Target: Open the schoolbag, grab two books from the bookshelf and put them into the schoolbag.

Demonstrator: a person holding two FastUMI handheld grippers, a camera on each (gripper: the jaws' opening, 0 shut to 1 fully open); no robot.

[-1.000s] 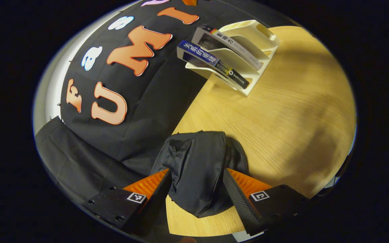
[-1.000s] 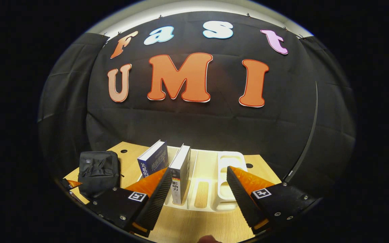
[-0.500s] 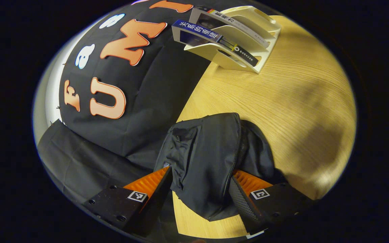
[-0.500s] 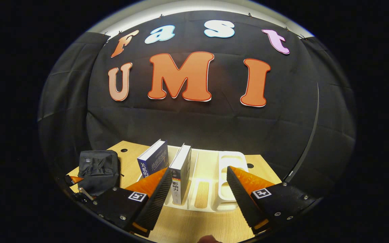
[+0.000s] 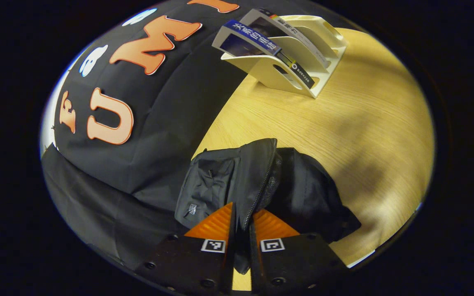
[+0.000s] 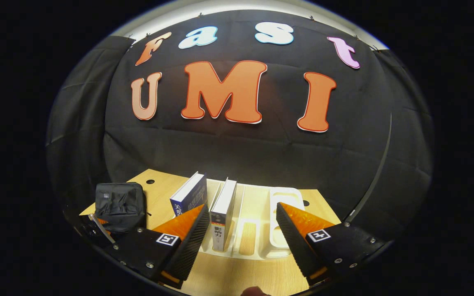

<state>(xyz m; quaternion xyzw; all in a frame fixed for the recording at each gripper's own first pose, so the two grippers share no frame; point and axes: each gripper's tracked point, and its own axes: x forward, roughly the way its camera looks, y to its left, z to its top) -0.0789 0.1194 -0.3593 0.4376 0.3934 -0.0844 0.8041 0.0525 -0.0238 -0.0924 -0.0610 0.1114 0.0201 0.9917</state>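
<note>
Left gripper (image 5: 241,224) nearly closed, fingers pinching a fold of the schoolbag (image 5: 237,181). Right gripper (image 6: 241,230) spread wide, hovering above the desk, holding nothing.

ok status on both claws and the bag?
Left claw pinched on schoolbag at its zipper edge. Right claw open, facing bookshelf. Both books in shelf. Nothing in the way.

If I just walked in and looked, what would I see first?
First, the black schoolbag slumped on the wooden table, with the left gripper pinched shut on the fabric beside its zipper. Next, the white bookshelf at the back of the table, with a blue book and a white book standing in its slots. The right gripper hangs open just in front of that shelf.
</note>
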